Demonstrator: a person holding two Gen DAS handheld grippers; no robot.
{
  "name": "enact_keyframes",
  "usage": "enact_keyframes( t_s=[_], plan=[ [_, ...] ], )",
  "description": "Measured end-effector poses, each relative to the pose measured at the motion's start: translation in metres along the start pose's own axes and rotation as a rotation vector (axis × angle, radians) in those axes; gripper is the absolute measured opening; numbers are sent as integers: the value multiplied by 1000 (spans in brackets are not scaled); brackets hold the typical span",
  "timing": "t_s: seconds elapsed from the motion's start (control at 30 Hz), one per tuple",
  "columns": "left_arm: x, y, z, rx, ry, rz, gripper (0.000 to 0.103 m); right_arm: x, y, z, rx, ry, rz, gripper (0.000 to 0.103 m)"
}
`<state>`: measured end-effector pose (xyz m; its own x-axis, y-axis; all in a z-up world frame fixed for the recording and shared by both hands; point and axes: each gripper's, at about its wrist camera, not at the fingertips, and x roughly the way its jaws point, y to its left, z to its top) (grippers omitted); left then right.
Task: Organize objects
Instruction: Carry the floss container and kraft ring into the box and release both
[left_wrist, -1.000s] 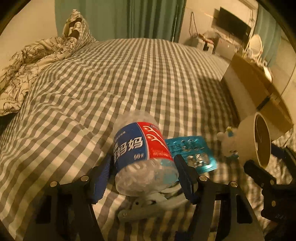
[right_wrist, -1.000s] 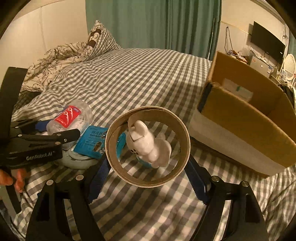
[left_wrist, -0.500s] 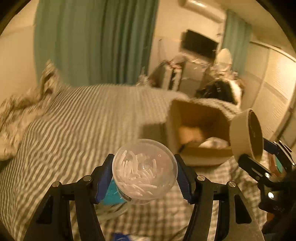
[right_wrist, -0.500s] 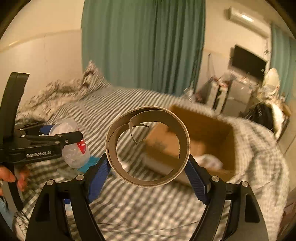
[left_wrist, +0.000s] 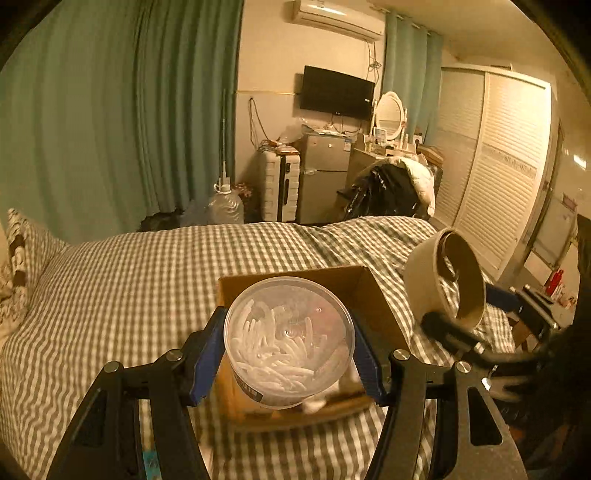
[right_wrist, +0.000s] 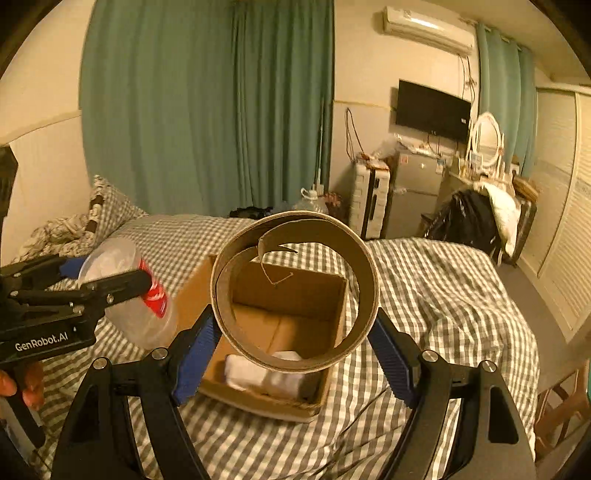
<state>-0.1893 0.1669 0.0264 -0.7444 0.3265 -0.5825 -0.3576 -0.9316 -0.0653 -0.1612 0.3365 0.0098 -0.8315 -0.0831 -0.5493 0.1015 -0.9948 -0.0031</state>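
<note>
My left gripper (left_wrist: 290, 343) is shut on a clear plastic jar (left_wrist: 288, 338) of white sticks with a red and blue label, held bottom-forward above the open cardboard box (left_wrist: 373, 295). The jar shows at the left of the right wrist view (right_wrist: 129, 295). My right gripper (right_wrist: 293, 328) is shut on a wide cardboard tape ring (right_wrist: 364, 273), held over the same box (right_wrist: 332, 295) on the checked bed. The ring also shows at the right of the left wrist view (left_wrist: 424, 288). White items (right_wrist: 255, 369) lie inside the box.
The checked bed (left_wrist: 129, 295) spreads to the left, with a patterned duvet and pillow (right_wrist: 92, 221) at its head. Beyond the bed stand green curtains (left_wrist: 110, 129), a small fridge (left_wrist: 325, 173), a suitcase (left_wrist: 280, 188), a chair with clothes (right_wrist: 480, 218) and a wardrobe (left_wrist: 498, 166).
Both grippers have lifted their objects off the bed and swung toward the cardboard box. The jar and the ring now hang above the box; the bed items have left view.
</note>
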Motion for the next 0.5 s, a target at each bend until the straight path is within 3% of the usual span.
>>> enact_keyframes(
  t_s=[0.2, 0.4, 0.5],
  plan=[
    [41, -2, -5, -12, 44, -5, 64, 40, -2, -15, 21, 57, 50, 80],
    [49, 8, -12, -27, 74, -37, 66, 48, 4, -26, 8, 78, 52, 83],
    [33, 15, -11, -35, 50, -30, 77, 37, 2, -23, 1, 53, 19, 88]
  ],
)
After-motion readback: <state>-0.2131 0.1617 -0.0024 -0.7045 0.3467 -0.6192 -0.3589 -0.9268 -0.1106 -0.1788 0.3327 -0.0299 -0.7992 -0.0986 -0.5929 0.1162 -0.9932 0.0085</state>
